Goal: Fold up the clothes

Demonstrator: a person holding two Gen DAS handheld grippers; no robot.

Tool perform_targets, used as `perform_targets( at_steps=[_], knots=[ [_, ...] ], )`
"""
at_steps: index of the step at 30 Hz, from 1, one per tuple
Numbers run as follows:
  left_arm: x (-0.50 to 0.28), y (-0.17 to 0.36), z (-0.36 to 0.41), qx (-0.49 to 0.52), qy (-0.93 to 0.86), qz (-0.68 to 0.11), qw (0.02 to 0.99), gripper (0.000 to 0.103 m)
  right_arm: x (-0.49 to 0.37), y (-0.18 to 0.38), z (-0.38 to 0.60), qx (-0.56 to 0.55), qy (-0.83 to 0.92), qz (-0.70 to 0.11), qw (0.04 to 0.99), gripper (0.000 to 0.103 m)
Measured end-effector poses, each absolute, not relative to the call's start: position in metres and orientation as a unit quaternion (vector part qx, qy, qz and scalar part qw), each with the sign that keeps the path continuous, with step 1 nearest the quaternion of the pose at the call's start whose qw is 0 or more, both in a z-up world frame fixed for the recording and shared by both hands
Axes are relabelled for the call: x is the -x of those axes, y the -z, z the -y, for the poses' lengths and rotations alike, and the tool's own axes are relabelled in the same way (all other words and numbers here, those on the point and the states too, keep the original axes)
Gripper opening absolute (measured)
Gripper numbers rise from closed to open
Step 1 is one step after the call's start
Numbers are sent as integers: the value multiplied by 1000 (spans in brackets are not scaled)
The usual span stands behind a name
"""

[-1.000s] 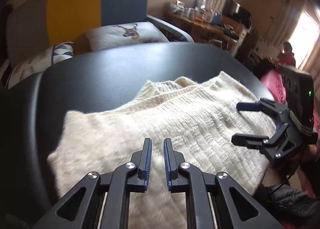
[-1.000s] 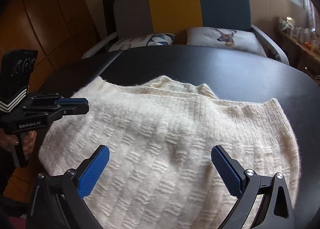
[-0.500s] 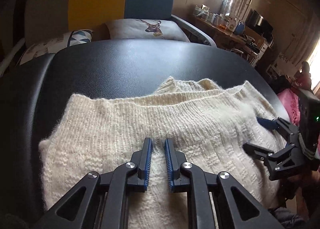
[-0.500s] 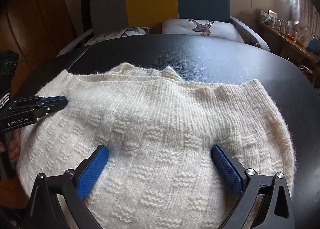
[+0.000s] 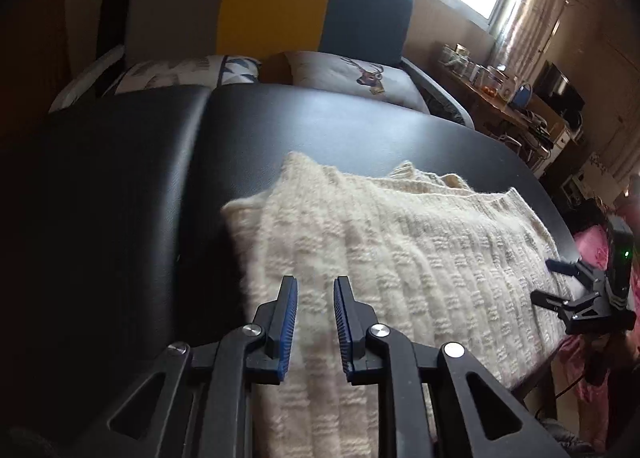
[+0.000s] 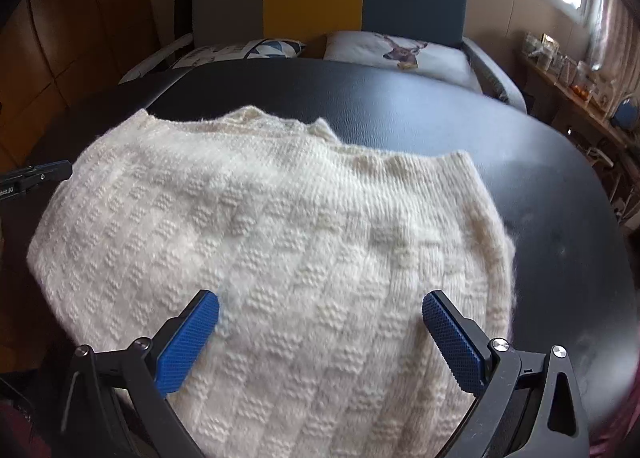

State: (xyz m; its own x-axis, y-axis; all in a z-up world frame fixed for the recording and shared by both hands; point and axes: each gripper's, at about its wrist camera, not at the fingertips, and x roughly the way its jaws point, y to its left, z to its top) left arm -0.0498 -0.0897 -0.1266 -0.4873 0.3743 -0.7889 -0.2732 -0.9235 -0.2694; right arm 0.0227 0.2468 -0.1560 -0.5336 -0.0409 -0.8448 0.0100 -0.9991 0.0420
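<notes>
A cream knitted sweater [image 5: 400,258] lies folded on the black table [image 5: 140,198], its ribbed edge toward the sofa. My left gripper [image 5: 316,286] hovers over the sweater's left part near its side edge. Its jaws are opening, with a narrow gap and no fabric pinched between them. My right gripper [image 6: 320,298] stands open wide above the sweater's [image 6: 280,238] near middle, with nothing in it. From the left wrist view the right gripper [image 5: 560,282] shows at the sweater's right edge. The left gripper's fingers [image 6: 40,174] poke in at the far left of the right wrist view.
Behind the table [image 6: 440,118] stands a sofa [image 5: 272,6] in grey, yellow and teal with a deer cushion [image 5: 360,74]. A cluttered sideboard [image 5: 500,94] runs under the window at right. Pink cloth [image 5: 600,250] lies past the table's right edge.
My left gripper has swung left toward the sweater's left edge and rolled, its jaws a little wider apart. The right gripper shifted slightly and stays wide open.
</notes>
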Motion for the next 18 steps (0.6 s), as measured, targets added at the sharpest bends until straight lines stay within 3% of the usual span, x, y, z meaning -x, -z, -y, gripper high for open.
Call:
perform_targets(
  at_steps=[4,6,9,11,18],
  knots=[
    [48,146,138,499,-823,183,200,29,-39,170,-252,-475,878,53,19,103],
    [49,148,153,488,-818,222,209,44,-39,171,-248,-475,879,50,11,103],
    [59,151,160,488,-798,260,240,56,-38,171,-245,-477,878,47,3,103],
    [69,153,157,489,-800,246,246,61,-37,170,-244,-478,877,49,1,103],
    [110,187,147,512,-766,266,283,62,-39,169,-240,-482,875,48,-7,103]
  ],
)
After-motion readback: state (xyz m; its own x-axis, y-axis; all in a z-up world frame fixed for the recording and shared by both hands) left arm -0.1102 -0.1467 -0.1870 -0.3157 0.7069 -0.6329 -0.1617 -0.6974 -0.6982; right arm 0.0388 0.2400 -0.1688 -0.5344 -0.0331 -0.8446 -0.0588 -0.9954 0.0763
